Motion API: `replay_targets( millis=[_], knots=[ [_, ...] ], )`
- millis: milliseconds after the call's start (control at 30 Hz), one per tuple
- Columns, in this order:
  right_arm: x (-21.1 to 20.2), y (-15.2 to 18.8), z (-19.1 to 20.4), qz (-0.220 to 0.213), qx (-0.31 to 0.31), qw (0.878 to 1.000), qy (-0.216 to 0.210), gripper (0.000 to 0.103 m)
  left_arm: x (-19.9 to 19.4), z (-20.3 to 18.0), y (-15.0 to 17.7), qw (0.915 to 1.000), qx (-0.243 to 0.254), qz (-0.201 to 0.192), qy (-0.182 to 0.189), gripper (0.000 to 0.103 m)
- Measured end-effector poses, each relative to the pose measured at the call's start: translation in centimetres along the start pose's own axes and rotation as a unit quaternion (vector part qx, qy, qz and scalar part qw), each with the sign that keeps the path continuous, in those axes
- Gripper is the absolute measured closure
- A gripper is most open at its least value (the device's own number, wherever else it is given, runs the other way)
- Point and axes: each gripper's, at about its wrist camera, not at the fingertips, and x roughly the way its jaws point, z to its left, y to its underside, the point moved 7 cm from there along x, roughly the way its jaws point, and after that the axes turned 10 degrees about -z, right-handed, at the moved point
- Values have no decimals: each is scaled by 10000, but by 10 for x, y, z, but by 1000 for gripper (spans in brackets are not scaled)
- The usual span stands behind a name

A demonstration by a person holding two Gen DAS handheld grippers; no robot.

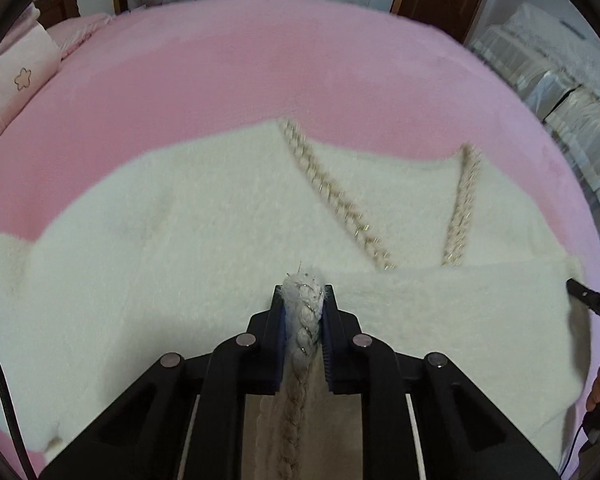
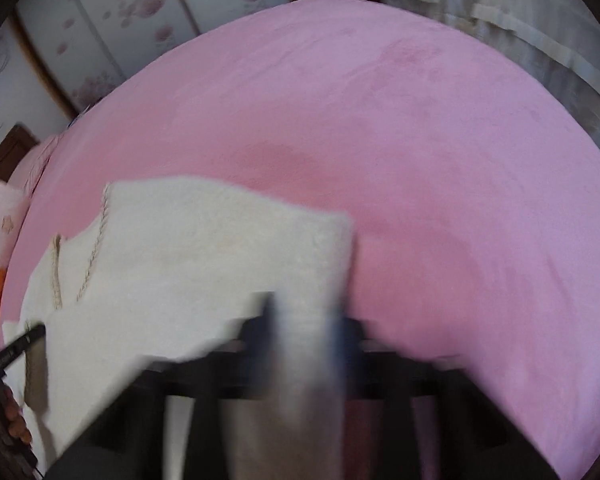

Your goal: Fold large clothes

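The cream cardigan (image 1: 204, 216) lies spread on the pink bed (image 1: 260, 64). The left gripper (image 1: 303, 312) pinches its braided trim (image 1: 305, 320). The right gripper (image 2: 306, 320), blurred, clamps the cardigan's edge nearest it.

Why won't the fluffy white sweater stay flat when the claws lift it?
The sweater is probably floppy: it drapes and folds over itself where the left claw pinches its braided trim. Its fuzzy knit likely grips rather than slips.
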Motion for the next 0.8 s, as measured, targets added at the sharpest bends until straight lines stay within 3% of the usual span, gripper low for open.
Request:
replay_targets(
  millis=[67,133,233,333,367,400,467,533,600,700,800],
  knots=[
    [5,4,-1,-61,-151,9997,179,87,0,0,0,9999,37,-130,-28,90],
    [11,9,-2,24,-243,9990,362,83,15,4,12,9998,32,144,-145,89],
    [-13,4,6,-146,-423,9965,712,74,7,3,9,9994,34,45,-340,81],
    [-51,6,36,-574,-923,9926,534,74,-19,-10,13,9984,289,-30,-476,73],
    [-63,12,51,-643,-1092,9913,357,74,-31,-14,15,9982,354,-79,-476,63],
    [-70,19,65,-628,-1191,9908,155,74,-41,-21,17,9980,421,-110,-469,41],
    [-80,41,95,-429,-1313,9898,-359,74,-58,-34,21,9977,488,-182,-437,16],
    [-85,65,117,-194,-1346,9879,-743,74,-70,-49,32,9974,591,-299,-274,16],
    [-83,86,128,-67,-1472,9859,-793,74,-74,-56,49,9969,729,-185,-248,16],
    [-68,107,107,96,-1566,9872,-288,74,-65,-46,72,9966,699,100,-417,26],
    [-72,109,70,-98,-1371,9901,271,77,-54,-18,88,9948,628,300,-738,27]
  ],
)
